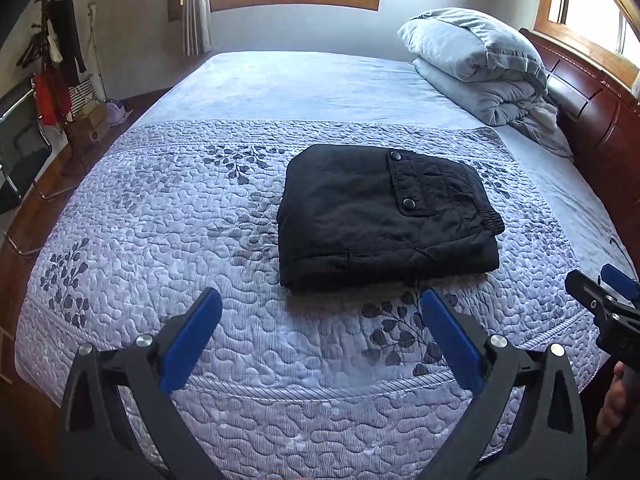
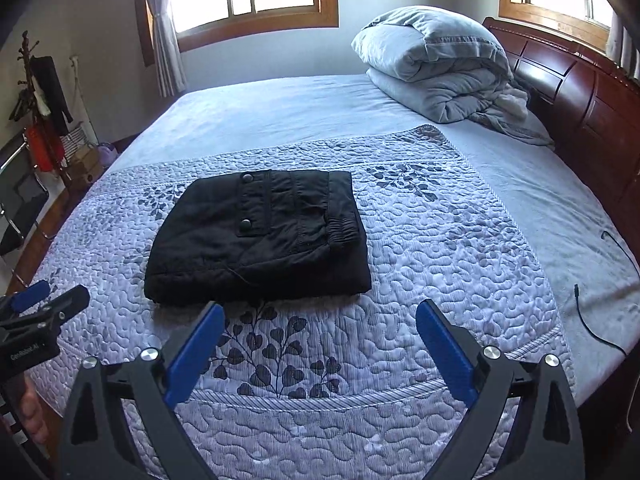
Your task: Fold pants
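Jaws spread wide on both the left gripper and the right gripper, nothing held, hovering off the bed's near edge. Quilted leaf-print bedspread, rolled grey duvet by the wooden headboard, two windows. Black pants lie folded mid-quilt, waistband toward the headboard, long side running left-right.
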